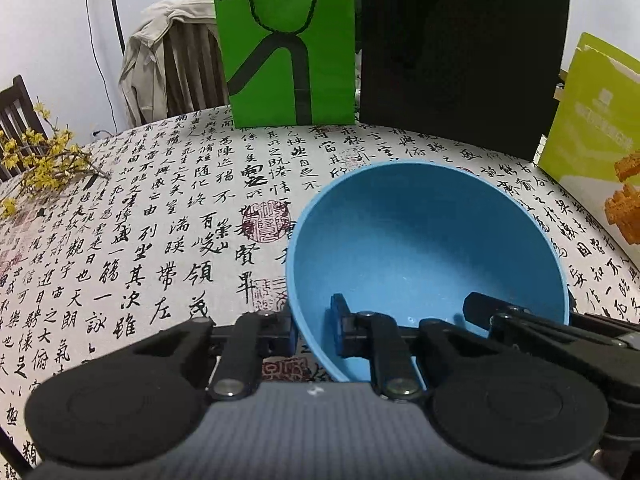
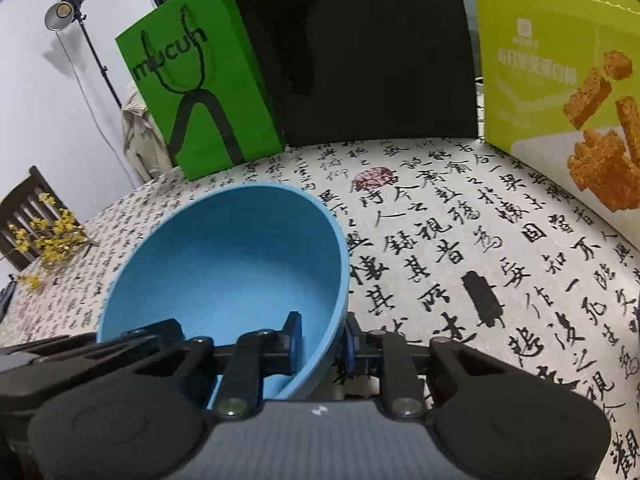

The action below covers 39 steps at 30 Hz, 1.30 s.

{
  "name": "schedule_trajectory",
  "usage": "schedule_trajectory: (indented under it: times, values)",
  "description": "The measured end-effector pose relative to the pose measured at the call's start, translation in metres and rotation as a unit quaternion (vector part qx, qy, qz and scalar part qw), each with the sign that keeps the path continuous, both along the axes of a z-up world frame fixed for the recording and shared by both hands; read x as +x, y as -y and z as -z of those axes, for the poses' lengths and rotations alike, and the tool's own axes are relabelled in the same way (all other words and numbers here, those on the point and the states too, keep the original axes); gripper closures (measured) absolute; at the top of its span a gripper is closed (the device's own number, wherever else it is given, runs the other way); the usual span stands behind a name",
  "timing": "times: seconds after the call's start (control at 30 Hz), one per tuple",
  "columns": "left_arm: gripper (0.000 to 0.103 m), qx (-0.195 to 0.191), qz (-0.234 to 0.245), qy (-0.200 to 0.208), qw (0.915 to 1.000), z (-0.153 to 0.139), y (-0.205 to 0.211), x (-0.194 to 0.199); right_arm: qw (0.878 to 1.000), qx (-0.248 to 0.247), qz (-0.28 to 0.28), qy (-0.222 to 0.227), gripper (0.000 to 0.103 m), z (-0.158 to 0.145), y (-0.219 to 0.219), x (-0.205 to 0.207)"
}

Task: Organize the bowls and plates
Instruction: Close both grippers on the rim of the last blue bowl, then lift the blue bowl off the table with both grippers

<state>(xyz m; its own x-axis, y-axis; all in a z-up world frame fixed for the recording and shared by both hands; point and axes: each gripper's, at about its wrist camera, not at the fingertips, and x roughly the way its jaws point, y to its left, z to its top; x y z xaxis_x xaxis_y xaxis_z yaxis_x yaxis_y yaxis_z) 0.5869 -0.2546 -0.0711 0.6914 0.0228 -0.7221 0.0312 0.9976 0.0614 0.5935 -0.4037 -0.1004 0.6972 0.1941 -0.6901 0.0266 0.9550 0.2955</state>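
Left gripper: angled downward, fingers drawn close together, one inside and one outside the near-left rim of the blue bowl, pressing its wall.

Right gripper: angled downward likewise, fingers nearly together, pinching the near-right rim of the same bowl, one pad inside, one outside.

Each gripper's black linkage shows at the edge of the other's view.

So the desk is round-ish with a cloth covered in black calligraphy and a few red seal stamps. At the back edge stand a green mucun bag, a black bag right beside it, and a lime snack box. Yellow flower sprigs lie off to the left side.
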Motion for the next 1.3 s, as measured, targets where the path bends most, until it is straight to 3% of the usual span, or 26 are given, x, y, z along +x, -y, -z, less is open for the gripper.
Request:
schedule_trajectory:
  times: [0.47,1.3]
  values:
    - [0.086,-0.002,-0.005,0.007,1.0000,-0.003,0.000,-0.004,1.000,-0.013,0.011,0.006,0.088,-0.002,-0.002,-0.004]
    - [0.086,-0.009,-0.019,0.036,0.9991,-0.026,-0.017,-0.028,0.998,-0.034,-0.017,0.054,0.088,-0.026,-0.017,-0.028]
